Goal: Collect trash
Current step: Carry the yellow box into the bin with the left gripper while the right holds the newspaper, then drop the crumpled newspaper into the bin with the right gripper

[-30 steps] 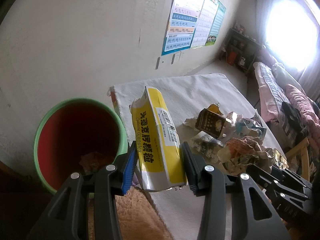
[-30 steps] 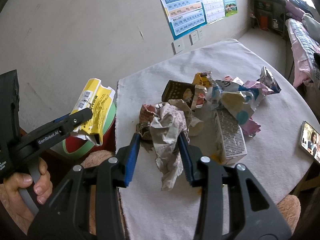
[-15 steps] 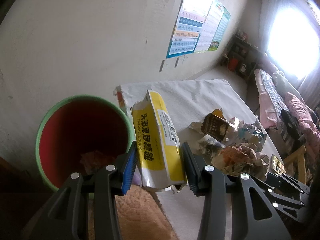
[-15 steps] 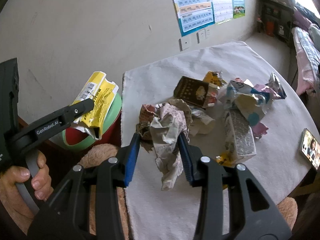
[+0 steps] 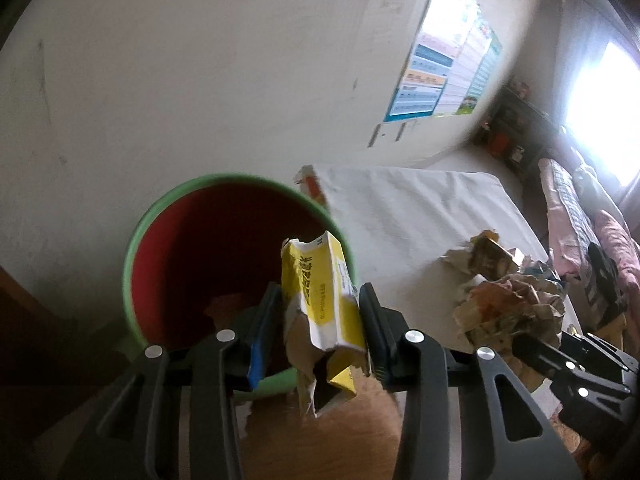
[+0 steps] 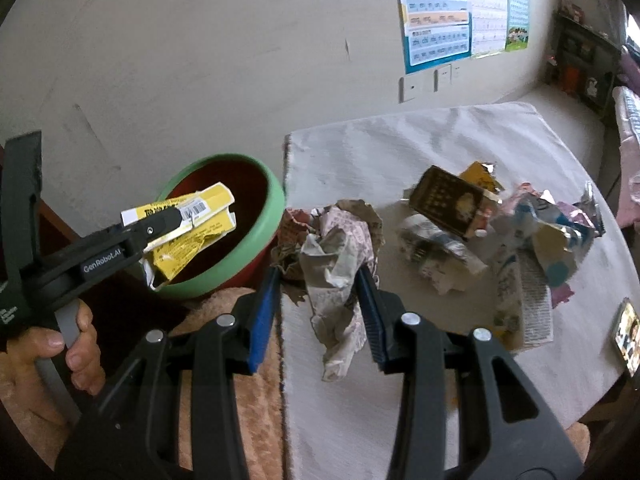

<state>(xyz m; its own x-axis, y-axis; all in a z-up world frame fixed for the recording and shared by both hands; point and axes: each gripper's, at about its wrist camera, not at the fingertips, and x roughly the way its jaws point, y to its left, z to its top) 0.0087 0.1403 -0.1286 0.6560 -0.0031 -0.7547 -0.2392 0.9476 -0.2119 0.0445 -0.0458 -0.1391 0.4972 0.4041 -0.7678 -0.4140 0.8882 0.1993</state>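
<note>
The left gripper (image 5: pixel 320 320) was closed on a torn yellow box (image 5: pixel 320 300), its pads pressed against the box's two sides. It held the box over the mouth of a bin (image 5: pixel 138 240), red inside with a green rim, that stood beside the bench (image 5: pixel 400 216) and against the wall. Some trash already lay in the bottom of the bin, too dim to identify. From the right wrist view, the box (image 6: pixel 192 224) hung tilted above the bin's opening (image 6: pixel 256 216), and the person's left hand (image 6: pixel 60 352) gripped the tool's handle.

The right gripper (image 6: pixel 316 292) was clamped on a crumpled wad of newspaper (image 6: pixel 336 264), both pads touching it, at the bench edge nearest the bin. The paper's lower end drooped onto the white cloth (image 6: pixel 400 152) covering the bench.

More trash stayed on the bench beyond: a dark brown carton (image 6: pixel 448 204), a crushed white wrapper (image 6: pixel 436 256) just below it, and colourful crumpled packaging (image 6: pixel 556 240) to the right. A phone (image 6: pixel 628 336) with a lit screen lay near the bench's right edge. Charts (image 6: pixel 440 16) hung on the wall behind.
</note>
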